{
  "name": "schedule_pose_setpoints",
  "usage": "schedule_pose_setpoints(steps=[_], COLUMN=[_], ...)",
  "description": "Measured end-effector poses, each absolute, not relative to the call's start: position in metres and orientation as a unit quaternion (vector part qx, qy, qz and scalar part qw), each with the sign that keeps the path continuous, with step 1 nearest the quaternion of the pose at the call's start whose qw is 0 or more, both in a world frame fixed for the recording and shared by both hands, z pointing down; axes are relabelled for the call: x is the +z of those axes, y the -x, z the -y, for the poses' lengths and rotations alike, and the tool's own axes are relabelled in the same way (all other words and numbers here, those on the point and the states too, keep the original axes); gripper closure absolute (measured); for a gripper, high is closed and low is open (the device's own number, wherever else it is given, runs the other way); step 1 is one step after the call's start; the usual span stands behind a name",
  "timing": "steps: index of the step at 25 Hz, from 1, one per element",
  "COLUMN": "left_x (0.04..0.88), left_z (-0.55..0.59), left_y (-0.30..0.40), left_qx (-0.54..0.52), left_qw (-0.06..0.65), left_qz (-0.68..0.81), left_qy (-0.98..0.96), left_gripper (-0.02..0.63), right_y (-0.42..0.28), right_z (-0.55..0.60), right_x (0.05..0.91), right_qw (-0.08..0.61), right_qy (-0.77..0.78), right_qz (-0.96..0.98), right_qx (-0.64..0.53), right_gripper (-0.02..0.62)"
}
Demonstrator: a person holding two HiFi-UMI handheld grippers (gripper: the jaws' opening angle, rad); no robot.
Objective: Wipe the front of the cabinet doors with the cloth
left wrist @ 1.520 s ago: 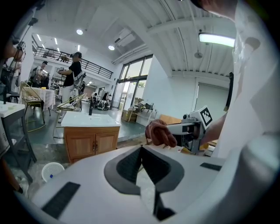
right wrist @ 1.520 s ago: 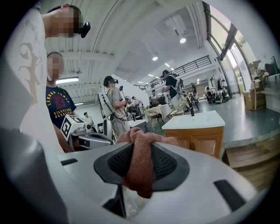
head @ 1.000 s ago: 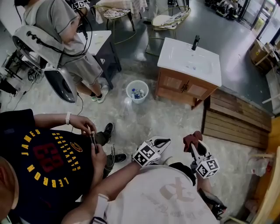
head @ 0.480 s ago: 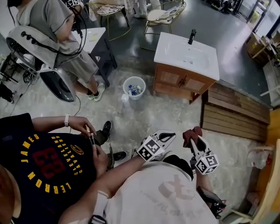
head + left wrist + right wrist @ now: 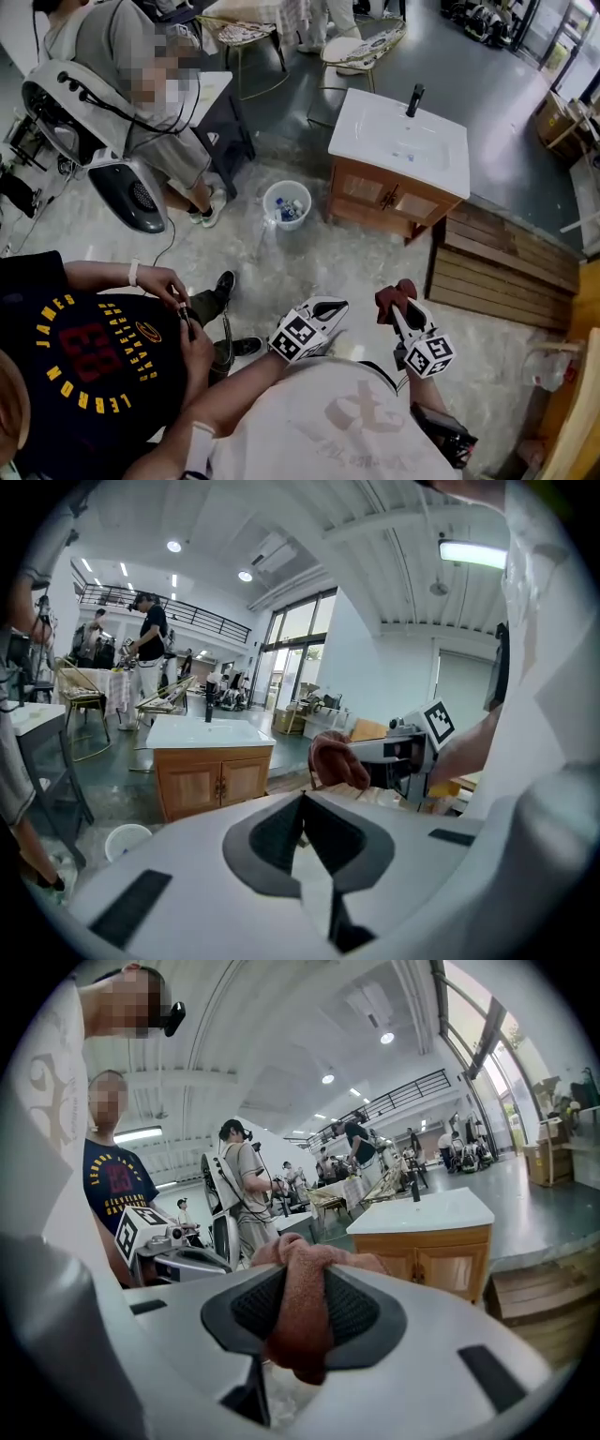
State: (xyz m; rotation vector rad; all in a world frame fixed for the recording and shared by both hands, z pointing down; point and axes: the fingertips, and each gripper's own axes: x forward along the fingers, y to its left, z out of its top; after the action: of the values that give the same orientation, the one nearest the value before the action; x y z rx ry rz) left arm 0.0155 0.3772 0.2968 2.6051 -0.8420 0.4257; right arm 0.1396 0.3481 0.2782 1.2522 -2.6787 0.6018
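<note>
The wooden cabinet (image 5: 386, 199) with its two doors and a white sink top stands on the floor some way ahead of me; it also shows in the left gripper view (image 5: 211, 780) and the right gripper view (image 5: 433, 1262). My right gripper (image 5: 398, 307) is shut on a reddish-brown cloth (image 5: 391, 296), which bunches out between the jaws (image 5: 300, 1309). My left gripper (image 5: 337, 306) is held beside it, jaws shut with nothing between them (image 5: 303, 801). Both grippers are well short of the cabinet doors.
A white bucket (image 5: 288, 200) sits left of the cabinet. Wooden pallets (image 5: 497, 267) lie to its right. A person in a black shirt (image 5: 84, 361) stands close on my left. Another person in grey (image 5: 141, 103) stands further back with equipment.
Both grippers have drifted a little left and down in the head view. The cloth stays gripped in the right one. The cabinet has barely shifted.
</note>
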Motion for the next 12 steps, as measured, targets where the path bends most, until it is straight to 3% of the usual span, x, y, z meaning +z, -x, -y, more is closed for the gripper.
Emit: schedule_pose_setpoints(steps=[12], left_x=[0.305], left_z=[-0.338], left_y=[-0.025], left_qx=[0.157], left_qw=[0.178], left_qz=[0.361], left_qy=[-0.902], left_gripper=[0.594], right_y=[-0.153], right_z=[-0.296], right_x=[0.293], right_qw=[0.055], right_qy=[-0.361], right_qz=[0.91], right_qx=[0.193], right_gripper=[0.468])
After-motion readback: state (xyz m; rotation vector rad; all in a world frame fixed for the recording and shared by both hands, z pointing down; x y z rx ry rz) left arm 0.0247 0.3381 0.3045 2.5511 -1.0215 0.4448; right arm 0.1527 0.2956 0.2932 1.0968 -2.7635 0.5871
